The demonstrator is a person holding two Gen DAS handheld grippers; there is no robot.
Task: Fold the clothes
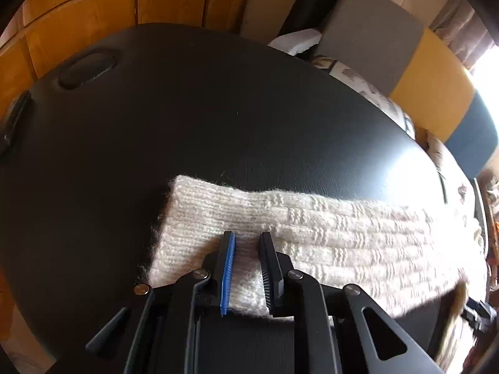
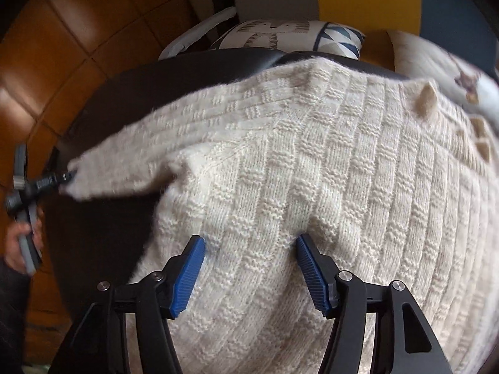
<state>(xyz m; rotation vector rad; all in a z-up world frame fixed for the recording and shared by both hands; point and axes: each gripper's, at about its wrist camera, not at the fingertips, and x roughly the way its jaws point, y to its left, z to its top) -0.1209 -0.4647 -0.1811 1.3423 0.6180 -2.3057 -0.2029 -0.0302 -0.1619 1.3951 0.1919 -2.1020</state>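
A cream knitted sweater [image 2: 327, 171] lies spread on a black padded table [image 1: 187, 109]. Its sleeve [image 1: 312, 233] stretches to the left across the table. In the left wrist view my left gripper [image 1: 247, 243] is shut on the sleeve's cuff end, with knit pinched between its pads. The right wrist view shows that same gripper [image 2: 67, 176] at the far left, gripping the sleeve tip, with a hand [image 2: 21, 246] on its handle. My right gripper [image 2: 249, 244] stands open over the sweater's body, its blue pads [image 2: 190, 277] wide apart with the knit lying under the gap between them.
The table has an oval recess [image 1: 87, 68] near its far left end and a dark object [image 1: 12, 121] at its left edge. Patterned cushions [image 2: 290, 35] and a grey, yellow and blue sofa back [image 1: 430, 90] lie beyond the table. Orange-brown floor tiles [image 2: 62, 46] surround it.
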